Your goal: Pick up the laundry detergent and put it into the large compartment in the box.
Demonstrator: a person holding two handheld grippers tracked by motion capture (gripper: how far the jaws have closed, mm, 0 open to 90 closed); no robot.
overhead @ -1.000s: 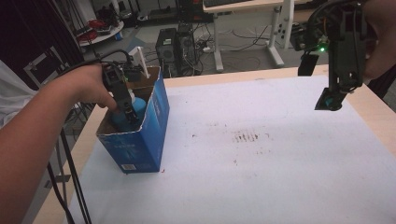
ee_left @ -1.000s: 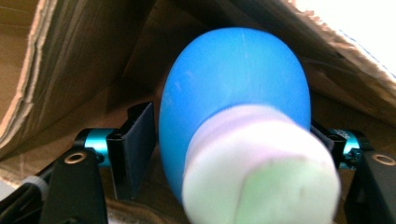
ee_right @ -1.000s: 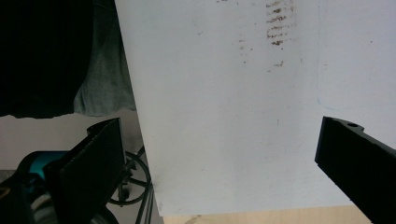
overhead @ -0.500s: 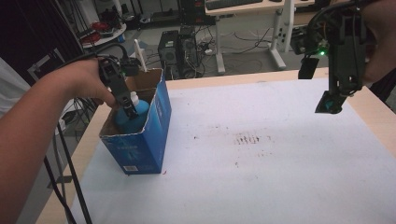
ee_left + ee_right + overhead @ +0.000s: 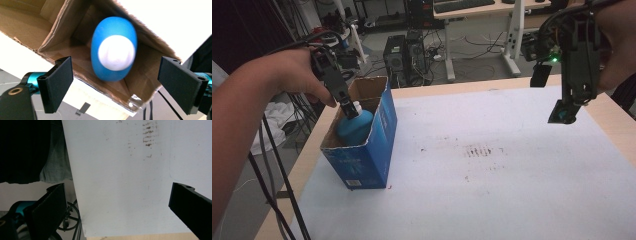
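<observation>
Bottle dropped in box; left gripper [image 5: 115,82] empty, jaws just opened wide
Below it the bottle [image 5: 113,48] leans in the box [image 5: 379,130]; a low jaw could snag the rim and tip it; right gripper [image 5: 120,210] open, empty.

Even, soft indoor light with one blown-out patch and some blur

In the high view the white sheet [image 5: 492,165] on the table is lit evenly and throws only faint shadows; the room behind it lies dimmer, and a green lamp glows on the right gripper [image 5: 564,116]. In the left gripper view the blue bottle [image 5: 113,48] in the cardboard box [image 5: 62,30] is smeared and soft, and the sheet beside the box is overexposed to plain white. The right gripper view is dark at its left edge.
</observation>
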